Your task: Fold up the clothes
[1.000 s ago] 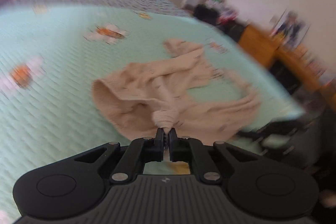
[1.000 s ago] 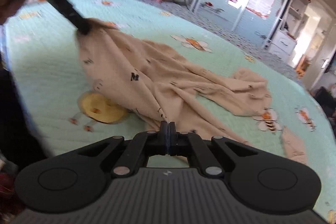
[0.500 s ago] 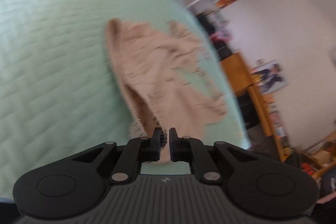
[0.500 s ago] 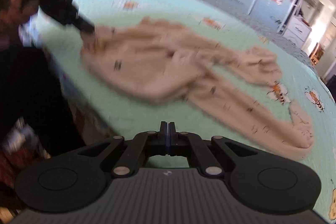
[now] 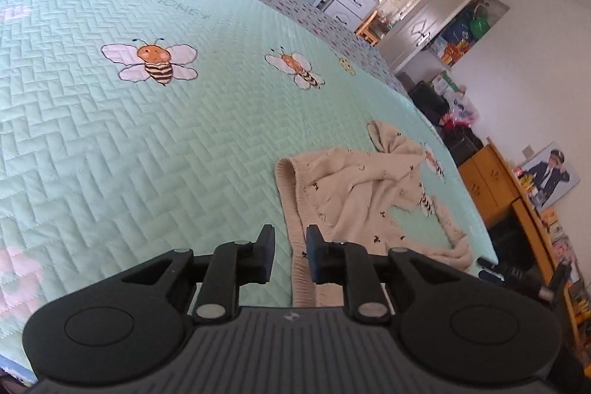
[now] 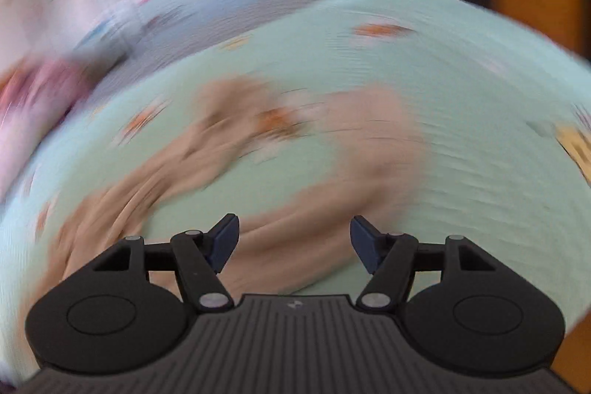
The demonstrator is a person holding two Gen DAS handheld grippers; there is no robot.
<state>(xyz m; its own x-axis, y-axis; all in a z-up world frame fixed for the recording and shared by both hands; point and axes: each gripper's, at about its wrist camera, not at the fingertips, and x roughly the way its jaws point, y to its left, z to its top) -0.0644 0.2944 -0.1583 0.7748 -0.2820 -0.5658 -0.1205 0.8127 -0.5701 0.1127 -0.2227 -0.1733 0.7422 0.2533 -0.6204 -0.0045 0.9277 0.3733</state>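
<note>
A beige garment (image 5: pixel 354 198) lies crumpled on the bed's mint bee-print quilt (image 5: pixel 147 143), near the bed's edge. The left hand-held gripper (image 5: pixel 289 252) is released, its fingers parted with the ribbed hem between them, not pinched. The right hand-held gripper (image 6: pixel 291 239) gapes wide over the garment (image 6: pixel 295 246); that view is badly blurred.
</note>
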